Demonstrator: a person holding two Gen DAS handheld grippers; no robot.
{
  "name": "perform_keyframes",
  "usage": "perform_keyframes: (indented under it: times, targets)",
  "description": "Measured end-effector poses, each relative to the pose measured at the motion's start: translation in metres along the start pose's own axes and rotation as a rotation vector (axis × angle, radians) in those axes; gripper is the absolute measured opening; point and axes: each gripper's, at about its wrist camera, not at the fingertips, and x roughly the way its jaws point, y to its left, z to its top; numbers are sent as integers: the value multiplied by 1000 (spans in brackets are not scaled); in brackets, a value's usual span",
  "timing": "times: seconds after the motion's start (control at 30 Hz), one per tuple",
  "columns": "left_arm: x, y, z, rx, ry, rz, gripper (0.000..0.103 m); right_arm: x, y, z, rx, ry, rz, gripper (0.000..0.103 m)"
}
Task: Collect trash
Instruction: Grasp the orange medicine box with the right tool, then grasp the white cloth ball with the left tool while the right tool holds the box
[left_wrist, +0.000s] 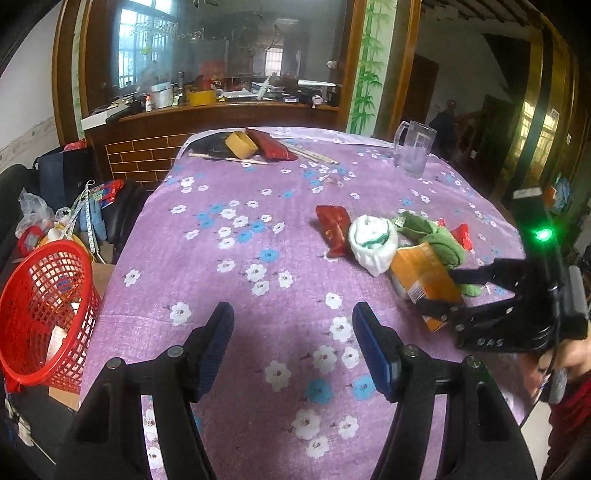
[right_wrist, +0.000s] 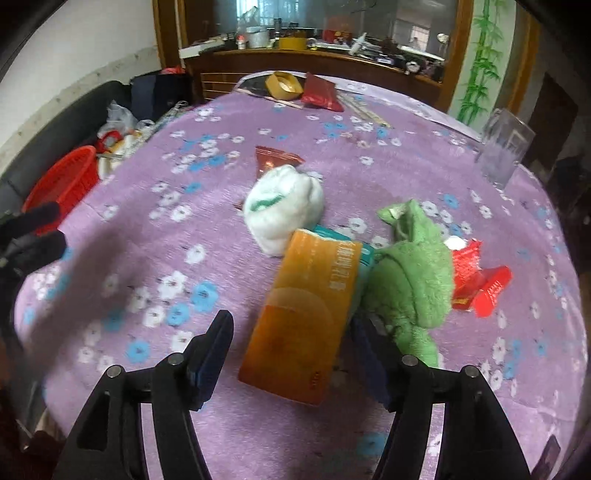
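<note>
Nearest the right wrist camera, the right hand-held gripper (right_wrist: 291, 354) stood with its jaws spread on either side of the near end of a flat orange cardboard box (right_wrist: 306, 314); a clear gap showed between the left finger (right_wrist: 214, 354) and the box, so the box lay released on the surface (right_wrist: 147, 229), which was covered in a purple cloth printed with white and blue flowers. Whether the right finger touched the box could not be told, since the box hid part of it. The left hand-held gripper (left_wrist: 293, 354) hovered over a bare stretch of cloth with its jaws spread and nothing between them.

Just right of the box, touching it, lay a crumpled green fuzzy cloth (right_wrist: 410, 277), and beyond that to the right some crinkled bright red wrappers (right_wrist: 476, 284). At the far end of the box sat a balled white sock with a green stripe (right_wrist: 284, 210), and just behind it a dark red foil packet (right_wrist: 273, 158).

Off the left edge of the surface stood a red plastic mesh basket (left_wrist: 40, 314) with a few pale items inside. Farther back on the right stood a clear glass mug (left_wrist: 415, 147). At the far edge lay a yellow tape roll (left_wrist: 241, 144) beside a dark red pouch (left_wrist: 271, 144).
</note>
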Motion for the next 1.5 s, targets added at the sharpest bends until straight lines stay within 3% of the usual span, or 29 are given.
perform_keyframes:
  times: [0.03,0.13,0.33,0.47,0.63,0.83,0.93,1.03,1.1,1.3,1.5]
  targets:
    - [1,-2,2,3,2,-2,67,4,-3,-2,21,11,8,70]
    - [4,-8,6,10,8,-9,68,8,-13,-7,72,14,10,52]
    - [19,-26,18,13,38,-39,69,-21,-29,-30,201,-131,67,51]
    - [39,-42,29,2,63,-58,69,-42,-38,-48,279,-247,33,51]
    - [72,-65,45,9,91,-56,69,-50,-52,-62,344,-315,-2,51]
    - [119,-83,58,29,139,-27,69,-42,-61,-70,374,-314,8,51]
    - [138,-87,61,44,154,-4,68,-39,-67,-76,405,-304,56,51]
    - [154,-88,65,55,170,-10,51,-38,-67,-76,398,-301,66,51]
    - [161,-87,65,47,177,-21,48,-37,-67,-76,394,-294,70,51]
    - [153,-85,57,53,129,-44,36,-36,-67,-77,396,-295,72,51]
    - [115,-75,34,34,79,-73,35,-37,-64,-76,391,-296,44,51]
